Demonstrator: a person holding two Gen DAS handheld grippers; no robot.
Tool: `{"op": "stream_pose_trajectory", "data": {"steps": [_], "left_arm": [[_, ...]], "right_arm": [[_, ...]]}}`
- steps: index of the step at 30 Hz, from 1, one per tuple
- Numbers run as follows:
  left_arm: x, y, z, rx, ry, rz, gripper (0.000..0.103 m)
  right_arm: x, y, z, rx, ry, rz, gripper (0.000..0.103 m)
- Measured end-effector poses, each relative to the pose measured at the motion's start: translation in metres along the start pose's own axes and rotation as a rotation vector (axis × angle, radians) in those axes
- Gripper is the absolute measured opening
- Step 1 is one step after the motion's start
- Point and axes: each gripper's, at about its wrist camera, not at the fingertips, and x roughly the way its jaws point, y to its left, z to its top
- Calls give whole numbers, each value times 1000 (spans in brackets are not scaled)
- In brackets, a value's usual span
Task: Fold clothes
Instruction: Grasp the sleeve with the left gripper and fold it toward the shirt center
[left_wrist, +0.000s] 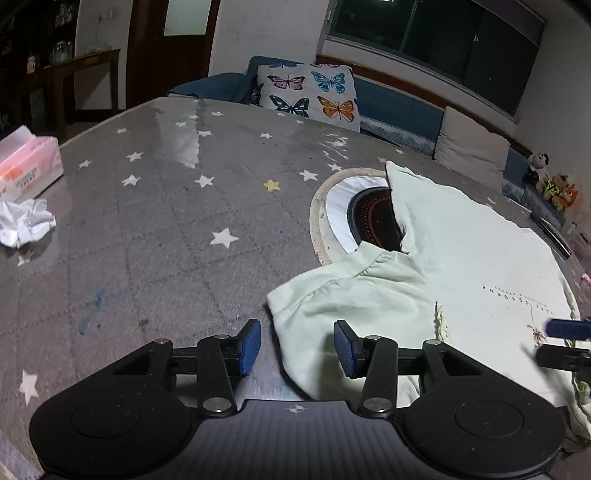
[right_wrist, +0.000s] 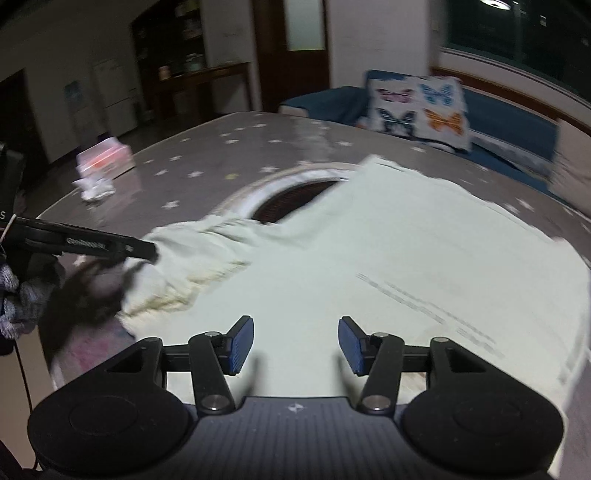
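Observation:
A pale green T-shirt (left_wrist: 461, 258) lies spread on the grey star-patterned table (left_wrist: 166, 221), printed side up, and partly covers a round inset hob (left_wrist: 354, 206). One sleeve (left_wrist: 332, 295) sticks out to the left. My left gripper (left_wrist: 297, 347) is open, with that sleeve's edge lying between its blue pads, which are not pressing on it. My right gripper (right_wrist: 295, 345) hovers open over the shirt's body (right_wrist: 369, 240) with nothing pinched. The right gripper's fingers (left_wrist: 567, 328) show at the left wrist view's right edge. A finger of the left gripper (right_wrist: 110, 245) reaches the sleeve in the blurred right wrist view.
A pink tissue pack (left_wrist: 26, 162) and a crumpled white tissue (left_wrist: 24, 221) sit at the table's left edge. Behind the table stands a blue sofa with a butterfly cushion (left_wrist: 306, 92), a beige cushion (left_wrist: 472, 144) and plush toys (left_wrist: 554, 184).

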Motion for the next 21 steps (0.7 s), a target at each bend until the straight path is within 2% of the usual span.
{"op": "stream_pose_trajectory", "data": {"steps": [2, 3, 4, 6, 11, 16, 21], "left_arm": [[0, 1, 0, -5, -1, -20, 34], [1, 2, 0, -13, 2, -35, 17], [1, 2, 1, -21, 1, -46, 11], [-1, 3, 2, -29, -11, -63, 6], [-20, 1, 6, -9, -80, -112, 4], [-37, -16, 10, 56, -131, -186, 3], [-48, -47, 3, 190, -162, -295, 3]], "right_arm": [[10, 12, 8, -29, 3, 22, 52], [18, 19, 12, -44, 7, 33, 52], [24, 25, 15, -54, 10, 38, 52], [34, 33, 21, -65, 16, 46, 52], [50, 50, 22, -85, 37, 69, 52], [61, 67, 14, -141, 45, 76, 52], [47, 50, 13, -78, 22, 70, 52]]}}
